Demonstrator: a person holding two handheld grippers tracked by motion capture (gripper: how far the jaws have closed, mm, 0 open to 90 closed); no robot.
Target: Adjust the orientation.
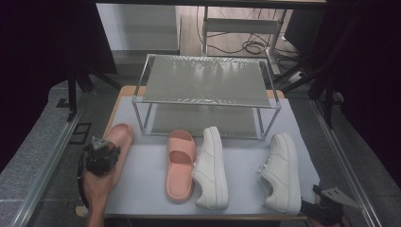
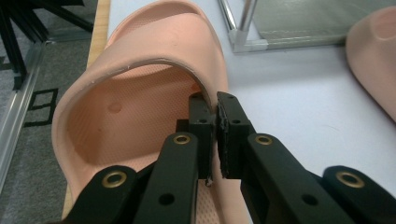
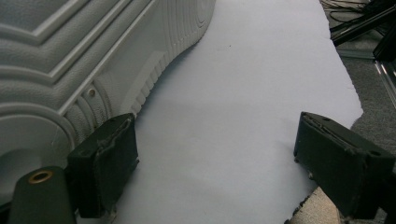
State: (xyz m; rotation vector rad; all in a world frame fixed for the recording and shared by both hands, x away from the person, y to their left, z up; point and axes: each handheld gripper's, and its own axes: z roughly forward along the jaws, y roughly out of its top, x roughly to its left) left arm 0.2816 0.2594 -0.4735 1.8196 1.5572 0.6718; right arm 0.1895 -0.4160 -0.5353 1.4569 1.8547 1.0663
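Pink slide sandal (image 1: 118, 142) at the left edge of the white-covered table (image 1: 146, 184) lies in front of the left leg of the two-tier metal shelf rack (image 1: 205, 90), and the left gripper (image 2: 216, 135) has its black jaws pinched together on the side wall of the sandal's strap, one jaw inside the opening and one outside. Its mate, the second pink slide sandal (image 1: 180, 163), lies near the table's middle, just beside a white sneaker (image 1: 211, 168). The right gripper (image 3: 215, 163) rests at the table's near right corner with its jaws wide apart and nothing between them, its left jaw just beside the sole of the other white sneaker (image 1: 283, 170).
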